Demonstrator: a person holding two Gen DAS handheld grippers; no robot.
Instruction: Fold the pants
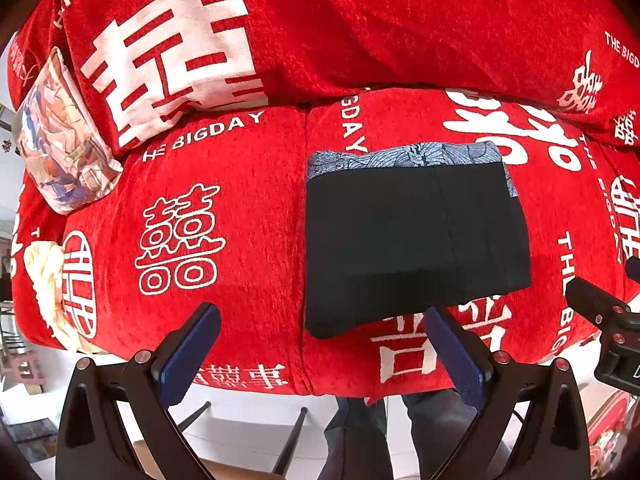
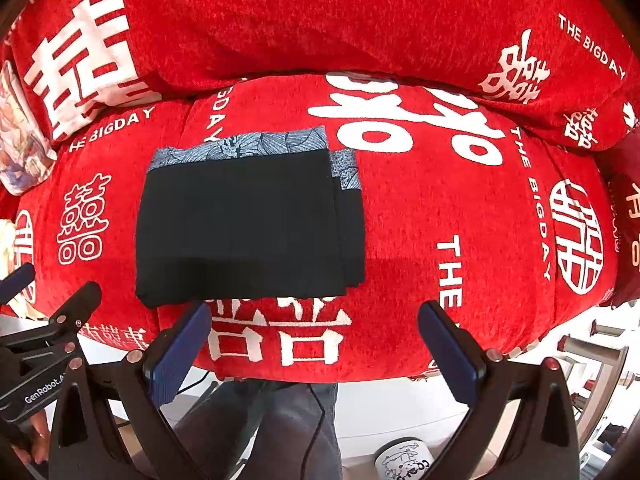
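Left claw (image 1: 322, 316) spread, empty | right claw (image 2: 314, 312) spread, empty | folded pants (image 2: 248, 224) laid just beyond both, on red sofa (image 2: 440, 216)

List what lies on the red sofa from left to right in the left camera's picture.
Printed pillow → cream cloth → folded pants → the other gripper poking in at the right edge.

The folded pants (image 1: 416, 240) lie on the sofa seat (image 1: 240, 208), a cushion (image 1: 64, 136) at far left.
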